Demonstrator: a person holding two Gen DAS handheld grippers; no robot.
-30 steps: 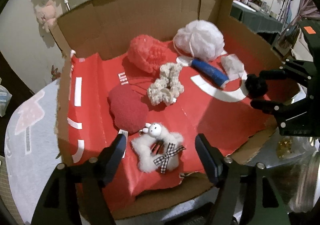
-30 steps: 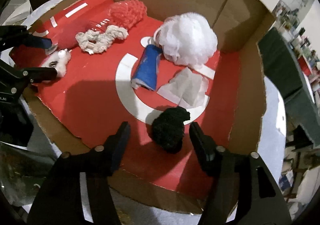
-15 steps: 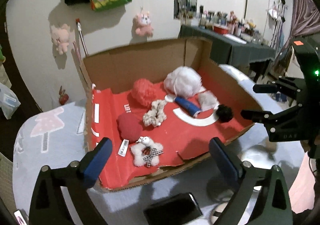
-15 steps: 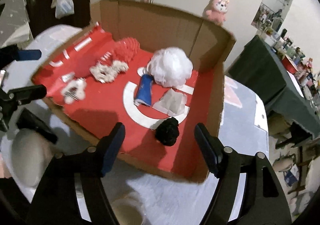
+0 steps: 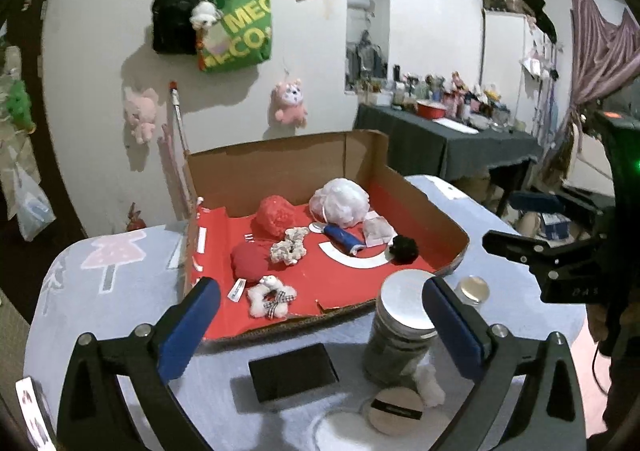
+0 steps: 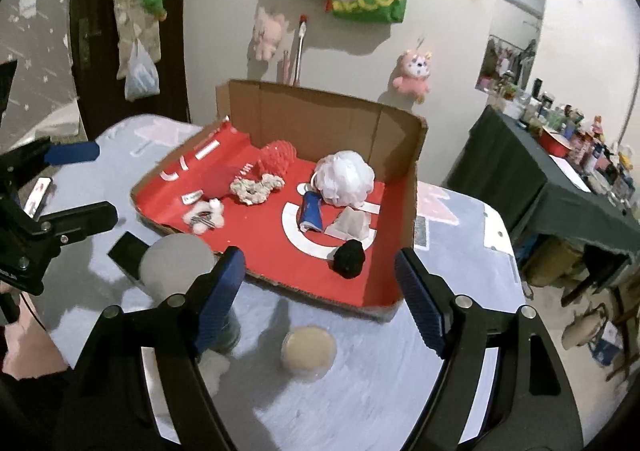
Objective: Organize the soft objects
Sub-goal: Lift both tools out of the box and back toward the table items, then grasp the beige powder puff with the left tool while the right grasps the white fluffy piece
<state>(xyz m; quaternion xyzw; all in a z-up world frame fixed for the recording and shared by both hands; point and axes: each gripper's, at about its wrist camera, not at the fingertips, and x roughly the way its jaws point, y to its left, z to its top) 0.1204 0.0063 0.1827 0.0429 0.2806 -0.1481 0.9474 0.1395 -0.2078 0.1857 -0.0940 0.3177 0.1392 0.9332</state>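
Note:
Several soft things lie in an open cardboard box lined in red. They include a white bow scrunchie, a red pouf, a cream scrunchie, a white mesh sponge, a blue roll and a black pompom. My left gripper hangs in front of the box above the table, its jaws opening with nothing between them. My right gripper is back from the box's near right corner, its jaws also opening and empty.
On the pale tablecloth in front of the box stand a tall jar with a silver lid, a small jar, a black phone and a round compact. A dark cluttered side table stands at the right.
Both grippers have pulled back and up out of the box and spread wider. The bow scrunchie and the black pompom stay where they lay; the jars and phone have come into view.

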